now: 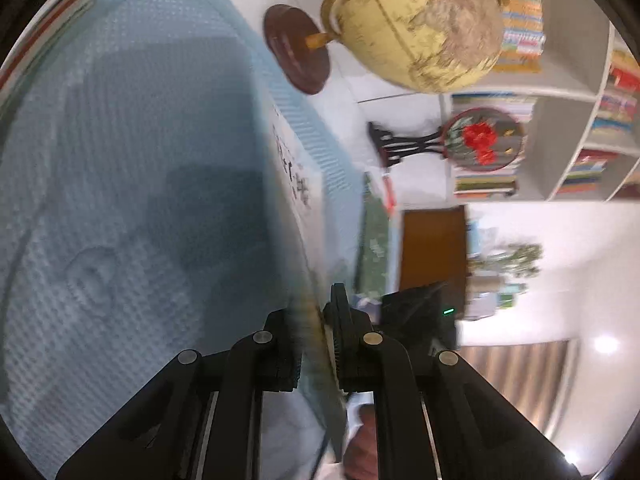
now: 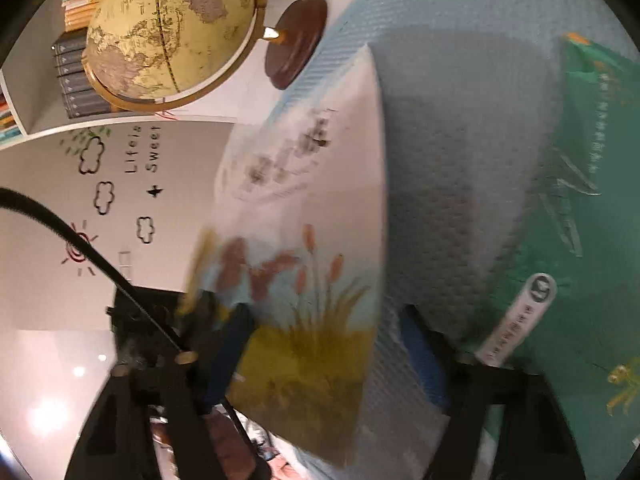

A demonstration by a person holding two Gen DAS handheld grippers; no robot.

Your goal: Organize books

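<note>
A pale blue textured mat (image 1: 120, 160) covers the counter and fills much of both wrist views. On it, beyond the mat's far edge, stands a yellow globe (image 1: 416, 24) on a dark wooden base (image 1: 296, 48), with white shelves of coloured books (image 1: 588, 120) behind and a round red-flower ornament (image 1: 484, 140) on a black stand. A thin book with a white cover and painted reeds (image 2: 304, 240) is lifted edge-up off the mat; the left tool (image 1: 316, 344) has its fingers pressed together on that book's lower edge, pinching it. The right tool (image 2: 332, 352) has its jaws spread on either side of the same book, one finger (image 2: 228, 352) lying against the cover; whether the pads press on it cannot be told through the blur. A green book (image 2: 592, 240) lies flat on the mat just beside.
</note>
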